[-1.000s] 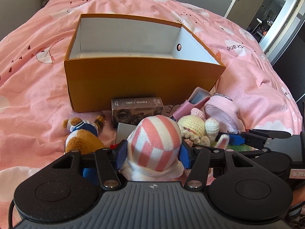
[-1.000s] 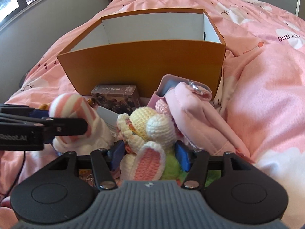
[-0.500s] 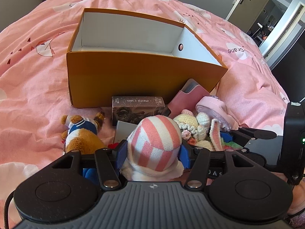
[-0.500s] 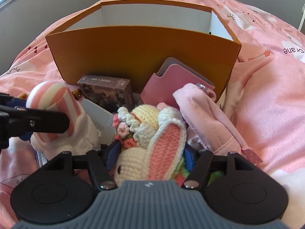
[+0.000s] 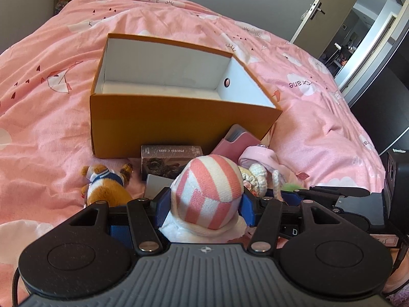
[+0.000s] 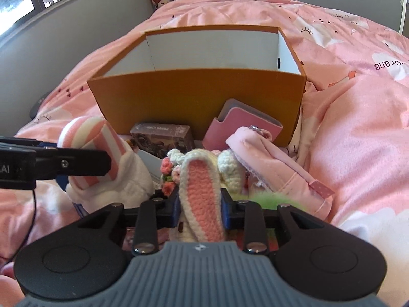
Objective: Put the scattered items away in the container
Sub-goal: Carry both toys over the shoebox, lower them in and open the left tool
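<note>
An open orange box (image 5: 179, 125) with a white inside stands on the pink bed; it also shows in the right wrist view (image 6: 199, 97). My left gripper (image 5: 204, 204) is shut on a pink-and-white striped plush (image 5: 208, 192), held low in front of the box; the same plush shows in the right wrist view (image 6: 94, 138). My right gripper (image 6: 200, 204) is shut on a crocheted bunny (image 6: 202, 186) by its pink ear, lifted in front of the box.
In front of the box lie a dark photo-card box (image 5: 171, 157), a pink card holder (image 6: 237, 128), a pink pouch (image 6: 276, 163), a brown dog plush (image 5: 104, 186) and a grey card (image 5: 158, 186). Soft pink bedding (image 6: 358, 128) surrounds everything. A door stands at the far right.
Both grippers have risen, lifting the striped plush and the bunny off the bed. The bunny now hangs by its ear and the box interior shows more.
</note>
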### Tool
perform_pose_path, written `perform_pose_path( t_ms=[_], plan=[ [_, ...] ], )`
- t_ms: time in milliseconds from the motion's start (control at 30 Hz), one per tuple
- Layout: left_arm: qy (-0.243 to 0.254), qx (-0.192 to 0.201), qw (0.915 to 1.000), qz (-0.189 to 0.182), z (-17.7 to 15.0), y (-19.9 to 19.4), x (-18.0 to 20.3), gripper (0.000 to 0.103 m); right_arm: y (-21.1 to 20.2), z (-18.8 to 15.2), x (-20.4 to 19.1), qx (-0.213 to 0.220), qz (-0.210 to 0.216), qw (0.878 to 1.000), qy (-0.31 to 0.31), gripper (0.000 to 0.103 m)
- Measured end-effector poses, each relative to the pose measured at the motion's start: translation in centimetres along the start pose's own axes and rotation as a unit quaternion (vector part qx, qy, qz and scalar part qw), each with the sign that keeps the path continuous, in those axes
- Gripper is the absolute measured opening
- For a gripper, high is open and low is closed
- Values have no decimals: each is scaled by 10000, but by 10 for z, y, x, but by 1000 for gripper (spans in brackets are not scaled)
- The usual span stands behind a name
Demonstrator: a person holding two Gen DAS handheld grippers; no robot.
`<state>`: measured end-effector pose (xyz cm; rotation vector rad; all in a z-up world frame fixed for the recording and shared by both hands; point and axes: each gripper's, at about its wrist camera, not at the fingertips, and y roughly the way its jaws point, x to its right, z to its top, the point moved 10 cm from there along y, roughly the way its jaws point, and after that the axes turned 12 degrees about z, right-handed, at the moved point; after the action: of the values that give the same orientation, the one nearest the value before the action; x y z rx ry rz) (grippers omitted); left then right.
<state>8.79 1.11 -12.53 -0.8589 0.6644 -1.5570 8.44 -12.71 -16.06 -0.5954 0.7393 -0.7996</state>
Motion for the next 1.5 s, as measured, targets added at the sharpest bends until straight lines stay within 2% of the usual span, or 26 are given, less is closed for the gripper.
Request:
perform_pose_path(
  t_ms=[233,400,600,800,967,1100,1300,1500],
  plan=[
    [121,270,9996,-33,21,-27,3,64,-29,22,-18,372,158,9990,-172,32],
    [262,524,9982,-91,47,-50,2,64,-49,49,-27,658,275,9967,-382,32],
    [374,930,9948,-161,88,-78,1,64,-61,94,-31,1060,252,9919,-653,32],
    [476,1174,9919,-7,132,-85,-5,64,-59,146,-29,1398,272,9864,-818,32],
    [477,1033,9935,76,164,-59,-14,64,-42,187,-22,1515,363,9845,-801,32],
    [354,699,9969,112,184,-21,-26,64,-11,210,-8,1378,385,9872,-702,32],
    [472,57,9981,397,194,54,-38,64,58,220,25,735,395,9962,-263,32],
    [445,-576,9946,737,190,125,-56,64,116,218,48,203,442,9988,93,32]
  ],
)
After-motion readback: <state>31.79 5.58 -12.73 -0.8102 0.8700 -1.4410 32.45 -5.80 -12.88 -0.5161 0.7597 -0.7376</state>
